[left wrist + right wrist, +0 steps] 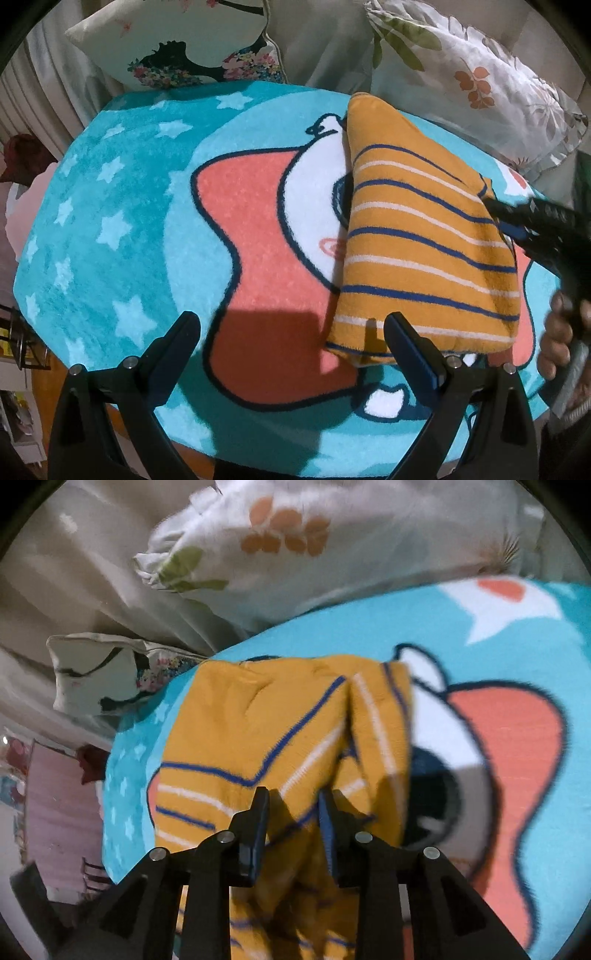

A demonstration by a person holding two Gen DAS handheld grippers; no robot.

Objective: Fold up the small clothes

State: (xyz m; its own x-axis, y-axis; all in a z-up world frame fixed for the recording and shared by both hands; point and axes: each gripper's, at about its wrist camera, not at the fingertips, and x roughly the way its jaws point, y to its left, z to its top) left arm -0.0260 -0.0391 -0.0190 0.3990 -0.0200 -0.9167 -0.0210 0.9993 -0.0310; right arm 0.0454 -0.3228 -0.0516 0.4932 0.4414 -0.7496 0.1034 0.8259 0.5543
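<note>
Folded mustard-yellow knit garment with blue and white stripes point(424, 236) lying on a turquoise cartoon-print plush rug point(122, 206), toward 3 o'clock in the left wrist view. Left claw point(291, 325) spread wide, empty, its right finger over the garment's near edge. Right claw point(293, 801) narrowly parted astride a raised fold of garment; grip unclear.
</note>
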